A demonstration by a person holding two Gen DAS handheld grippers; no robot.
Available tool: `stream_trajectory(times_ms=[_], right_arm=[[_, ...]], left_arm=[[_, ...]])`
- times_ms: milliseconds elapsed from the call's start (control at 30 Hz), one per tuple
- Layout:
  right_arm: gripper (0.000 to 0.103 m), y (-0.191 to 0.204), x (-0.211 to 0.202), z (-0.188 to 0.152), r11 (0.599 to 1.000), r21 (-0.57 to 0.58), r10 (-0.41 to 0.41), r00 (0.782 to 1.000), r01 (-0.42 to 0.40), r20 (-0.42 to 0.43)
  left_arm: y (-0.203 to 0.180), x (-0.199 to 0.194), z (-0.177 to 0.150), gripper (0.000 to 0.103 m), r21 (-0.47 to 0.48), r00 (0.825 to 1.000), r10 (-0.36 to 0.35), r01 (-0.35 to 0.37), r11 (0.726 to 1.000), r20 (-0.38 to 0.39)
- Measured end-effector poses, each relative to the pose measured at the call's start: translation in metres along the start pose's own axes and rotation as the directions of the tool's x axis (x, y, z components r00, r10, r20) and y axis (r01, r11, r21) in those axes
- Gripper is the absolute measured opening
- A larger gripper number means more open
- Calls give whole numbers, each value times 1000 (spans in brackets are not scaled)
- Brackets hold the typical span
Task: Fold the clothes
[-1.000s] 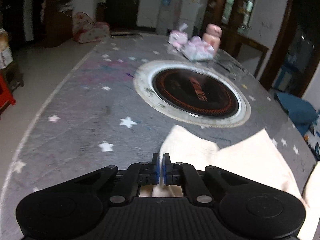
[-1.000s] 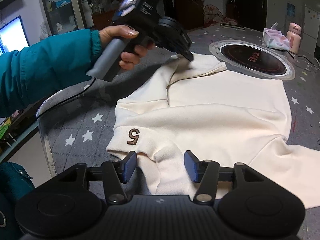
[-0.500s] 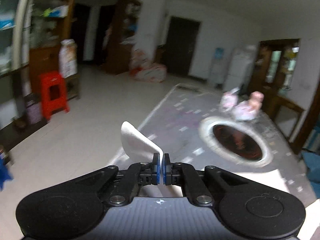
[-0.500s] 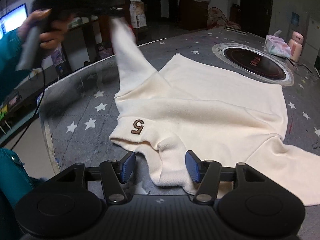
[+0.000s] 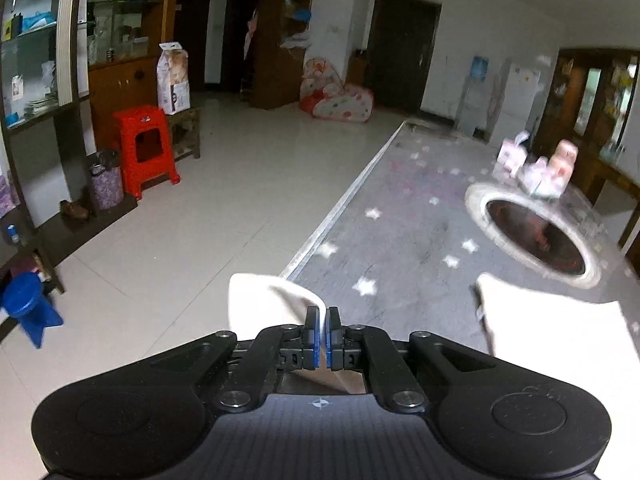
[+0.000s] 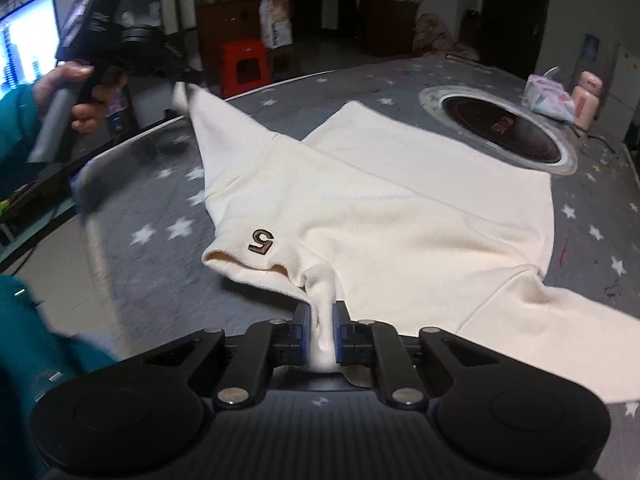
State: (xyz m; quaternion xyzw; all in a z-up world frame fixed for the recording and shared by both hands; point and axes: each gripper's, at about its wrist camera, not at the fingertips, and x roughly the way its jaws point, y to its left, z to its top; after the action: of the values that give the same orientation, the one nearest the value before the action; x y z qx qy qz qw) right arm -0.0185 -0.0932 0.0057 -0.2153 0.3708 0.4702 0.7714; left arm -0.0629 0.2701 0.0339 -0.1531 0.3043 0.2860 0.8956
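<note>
A cream sweatshirt with a brown "5" patch lies spread on the grey star-patterned table. My right gripper is shut on a pinch of its near collar edge. My left gripper is shut on the cuff of the left sleeve. In the right wrist view that sleeve stretches up and out to the left, held over the table edge by the left gripper in a hand. The body's far corner shows in the left wrist view.
A round black induction cooker is set into the table beyond the sweatshirt. A tissue pack and a pink bottle stand behind it. A red stool and a blue stool stand on the floor to the left.
My right gripper went from open to shut on the collar edge. The left gripper lifted the sleeve off the body and swung it out to the left, past the table edge.
</note>
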Motion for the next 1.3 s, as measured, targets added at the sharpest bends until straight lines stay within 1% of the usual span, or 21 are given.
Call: stream_trajectory(times_ms=[33, 67, 167, 267, 300, 333, 433, 467, 500, 567, 633, 767, 800, 833, 900, 967, 1067, 1100, 1133, 1200, 1300], right_arm=[[11, 2, -2, -3, 1000, -3, 18, 1000, -18, -19], [16, 4, -3, -5, 1000, -3, 29, 999, -30, -23], [23, 5, -9, -8, 998, 9, 63, 998, -63, -22], [23, -6, -19, -3, 996, 46, 83, 997, -82, -4], [23, -12, -22, -1, 996, 55, 72, 997, -72, 2], [24, -18, -26, 2, 996, 66, 52, 999, -53, 12], [24, -44, -33, 13, 995, 103, -25, 999, 20, 45], [24, -54, -34, 17, 992, 119, -47, 998, 41, 52], [26, -63, -33, 21, 989, 136, -69, 996, 60, 58], [30, -90, -29, 31, 977, 186, -115, 991, 101, 67], [30, -113, -23, 38, 966, 224, -149, 986, 129, 73], [30, -150, -6, 49, 946, 293, -170, 982, 140, 78], [30, -160, -1, 52, 940, 311, -174, 982, 142, 79], [30, -167, 5, 54, 936, 323, -175, 982, 142, 75], [31, -181, 17, 58, 927, 346, -176, 982, 143, 66], [33, -195, 30, 63, 919, 368, -176, 983, 143, 57], [33, -210, 45, 67, 905, 400, -181, 982, 146, 51], [33, -215, 50, 68, 899, 414, -182, 982, 145, 50], [33, -219, 54, 69, 895, 422, -183, 982, 145, 50], [33, -229, 61, 72, 888, 440, -179, 982, 136, 57], [33, -238, 72, 76, 886, 447, -171, 983, 126, 61]], left_arm=[[-1, 0, 1, 3, 7, 1000, -1, 1, 1000, -3], [-1, 0, 1, 4, 14, 1000, -2, 2, 1000, -6], [-3, -1, 4, 8, 36, 1000, -5, 6, 999, -15], [-4, -1, 6, 19, 57, 1000, -8, 10, 998, -24], [-5, -1, 7, 27, 65, 1000, -9, 11, 998, -27], [-5, -1, 7, 34, 72, 999, -10, 12, 997, -30], [-7, -1, 9, 35, 93, 999, -13, 16, 996, -40], [-14, 0, 10, 35, 112, 998, -38, 43, 993, -46], [-25, 3, 11, 35, 133, 995, -78, 85, 987, -59], [-46, 11, 12, 35, 169, 985, -147, 161, 972, -89], [-66, 25, 14, 35, 205, 978, -179, 198, 958, -109], [-99, 59, 23, 38, 243, 962, -224, 257, 935, -158], [-107, 68, 24, 41, 252, 958, -231, 268, 930, -168], [-113, 75, 26, 43, 262, 956, -236, 276, 925, -176], [-126, 90, 28, 45, 279, 955, -227, 275, 920, -193], [-136, 103, 28, 45, 299, 950, -228, 285, 911, -212], [-146, 118, 26, 40, 323, 947, -219, 288, 901, -233], [-147, 120, 26, 30, 328, 945, -226, 296, 897, -235], [-149, 121, 27, 17, 331, 943, -236, 307, 892, -236], [-152, 124, 29, 9, 342, 940, -250, 319, 884, -232], [-159, 127, 33, 7, 370, 946, -244, 310, 876, -214]])
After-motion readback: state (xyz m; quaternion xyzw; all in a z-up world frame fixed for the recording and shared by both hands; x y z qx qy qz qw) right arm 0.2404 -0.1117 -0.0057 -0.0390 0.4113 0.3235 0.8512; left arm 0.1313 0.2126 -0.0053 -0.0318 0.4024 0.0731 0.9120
